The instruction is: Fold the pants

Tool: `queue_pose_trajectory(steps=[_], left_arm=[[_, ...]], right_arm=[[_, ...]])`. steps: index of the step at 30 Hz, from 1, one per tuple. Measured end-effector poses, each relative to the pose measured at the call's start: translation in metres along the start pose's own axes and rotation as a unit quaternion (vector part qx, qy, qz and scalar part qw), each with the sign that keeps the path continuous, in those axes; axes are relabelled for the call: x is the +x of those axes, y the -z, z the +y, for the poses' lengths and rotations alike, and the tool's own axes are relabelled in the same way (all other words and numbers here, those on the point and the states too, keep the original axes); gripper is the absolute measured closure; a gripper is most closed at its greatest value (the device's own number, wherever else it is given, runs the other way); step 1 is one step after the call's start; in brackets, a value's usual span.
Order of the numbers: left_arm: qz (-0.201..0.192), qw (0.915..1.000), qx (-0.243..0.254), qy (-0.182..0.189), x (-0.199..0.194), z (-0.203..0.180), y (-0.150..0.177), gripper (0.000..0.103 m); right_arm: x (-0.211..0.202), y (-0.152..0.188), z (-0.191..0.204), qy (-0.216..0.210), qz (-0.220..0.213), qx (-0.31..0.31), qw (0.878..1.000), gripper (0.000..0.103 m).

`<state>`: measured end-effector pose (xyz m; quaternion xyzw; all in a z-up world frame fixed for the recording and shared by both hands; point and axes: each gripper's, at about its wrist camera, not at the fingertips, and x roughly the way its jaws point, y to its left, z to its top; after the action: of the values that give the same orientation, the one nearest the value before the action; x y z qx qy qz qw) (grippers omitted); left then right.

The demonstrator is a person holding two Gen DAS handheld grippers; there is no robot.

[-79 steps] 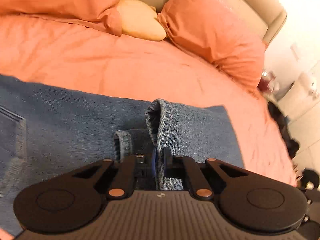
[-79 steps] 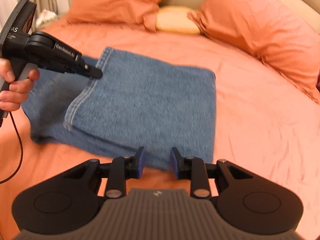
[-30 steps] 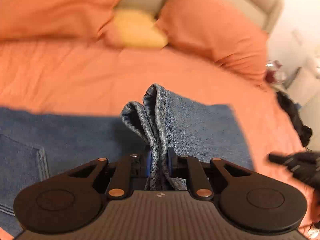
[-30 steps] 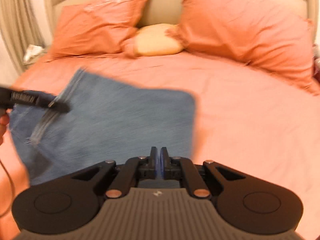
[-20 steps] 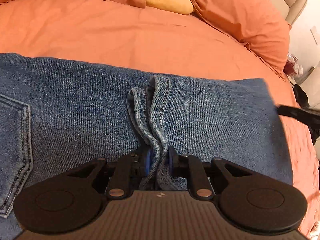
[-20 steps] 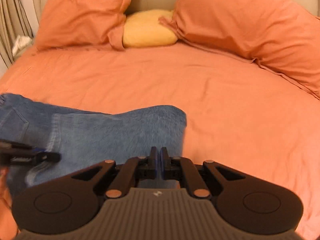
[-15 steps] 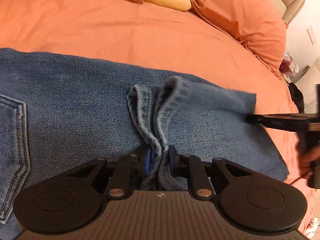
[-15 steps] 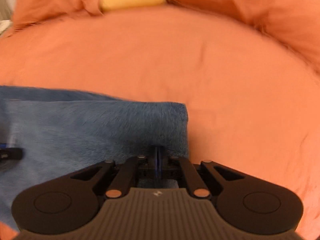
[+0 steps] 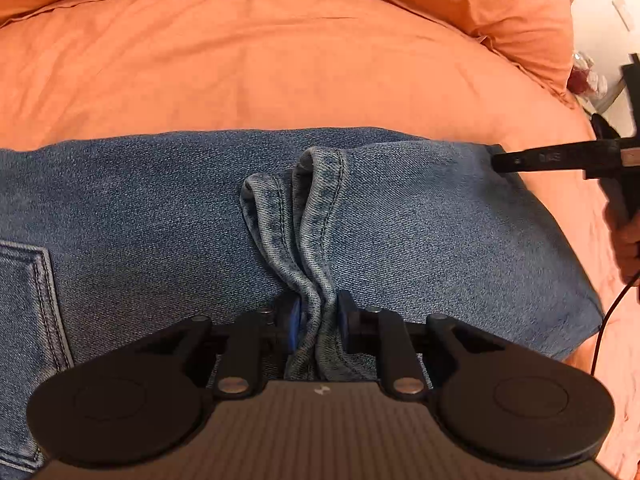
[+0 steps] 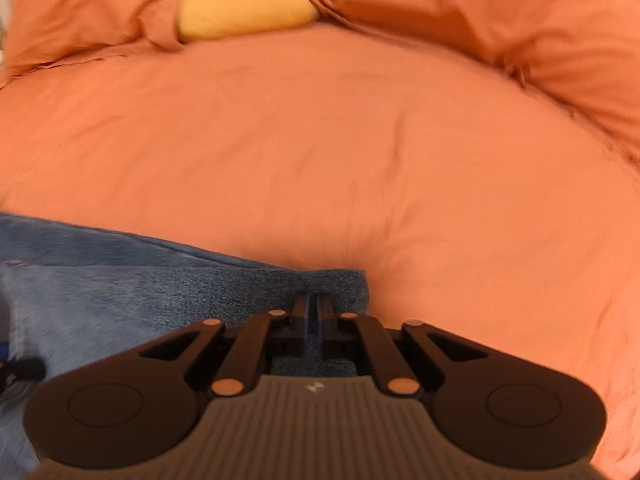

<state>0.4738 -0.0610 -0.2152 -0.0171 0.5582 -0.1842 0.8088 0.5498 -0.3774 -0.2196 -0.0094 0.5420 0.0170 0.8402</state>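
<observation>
Blue jeans lie folded across the orange bed, a back pocket at the left. My left gripper is shut on the bunched leg hems, which stand up in folds just above the layer beneath. My right gripper reaches in from the right, held by a hand, its tip at the jeans' far right corner. In the right wrist view that gripper is shut with nothing between its fingers, tips over the denim corner.
Orange pillows and a yellow cushion lie at the head of the bed. A black cable hangs from the right gripper. Orange sheet stretches beyond the jeans; the bed's right edge and room clutter show at far right.
My left gripper has come down with the hems, close over the jeans. The right gripper swung in from the right and dropped onto the far right corner of the denim.
</observation>
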Motion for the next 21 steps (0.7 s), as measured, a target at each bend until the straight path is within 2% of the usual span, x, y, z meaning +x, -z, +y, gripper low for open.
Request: queue_pose_trajectory(steps=[3, 6, 10, 14, 19, 21], left_arm=[[0.004, 0.9999, 0.011, -0.011, 0.005, -0.011, -0.005, 0.081], [0.001, 0.9999, 0.010, -0.005, 0.008, -0.011, -0.004, 0.081], [-0.001, 0.9999, 0.013, -0.001, 0.009, -0.006, -0.002, 0.080], [0.001, 0.9997, 0.021, -0.010, 0.007, -0.007, 0.001, 0.080], [0.005, 0.9997, 0.018, -0.016, 0.010, -0.008, -0.001, 0.075], [0.004, 0.9997, 0.015, -0.018, 0.011, -0.009, 0.000, 0.075]], right_arm=[[-0.018, -0.002, 0.013, 0.016, 0.000, -0.059, 0.998, 0.103], [-0.066, 0.021, 0.007, -0.026, -0.007, -0.076, 0.997, 0.097], [-0.105, 0.071, 0.005, -0.055, 0.013, -0.099, 0.993, 0.085], [-0.095, 0.109, 0.008, -0.061, 0.040, -0.110, 0.991, 0.083], [-0.054, 0.117, 0.007, -0.047, 0.055, -0.109, 0.991, 0.083], [-0.054, 0.114, 0.011, -0.040, 0.057, -0.107, 0.992, 0.083]])
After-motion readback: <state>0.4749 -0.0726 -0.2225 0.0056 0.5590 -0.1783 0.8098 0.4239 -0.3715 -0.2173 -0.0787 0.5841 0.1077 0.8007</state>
